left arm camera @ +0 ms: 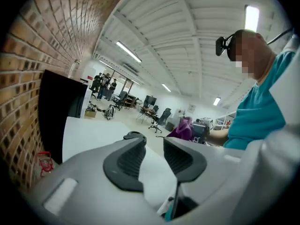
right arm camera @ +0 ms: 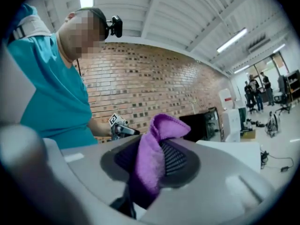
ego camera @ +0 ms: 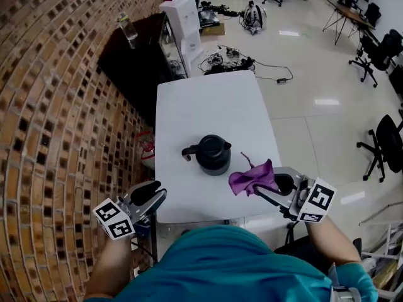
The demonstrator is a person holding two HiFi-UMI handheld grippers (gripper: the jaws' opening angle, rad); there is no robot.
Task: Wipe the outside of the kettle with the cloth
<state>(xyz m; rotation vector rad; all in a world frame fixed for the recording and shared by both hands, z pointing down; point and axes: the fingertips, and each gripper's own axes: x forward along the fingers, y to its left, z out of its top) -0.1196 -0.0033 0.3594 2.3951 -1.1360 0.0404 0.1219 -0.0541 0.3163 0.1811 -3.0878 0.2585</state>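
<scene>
A black kettle (ego camera: 213,154) stands upright near the middle of the white table (ego camera: 208,102), its handle (ego camera: 189,151) pointing left. My right gripper (ego camera: 266,190) hovers over the table's front right corner, just right of the kettle and apart from it. It is shut on a purple cloth (ego camera: 252,178), which bunches up between the pads (right arm camera: 174,157) in the right gripper view. My left gripper (ego camera: 150,198) is held at the table's front left corner, with its jaws apart and nothing between them. The left gripper view shows its ribbed pads (left arm camera: 129,161) with a gap and the cloth (left arm camera: 184,128) beyond.
A brick wall (ego camera: 56,106) runs along the left. A black cabinet (ego camera: 135,58) with a bottle on top stands at the table's far left, with white machines (ego camera: 182,17) behind it. Cables (ego camera: 230,61) lie on the floor past the table. Office chairs (ego camera: 384,146) stand at the right.
</scene>
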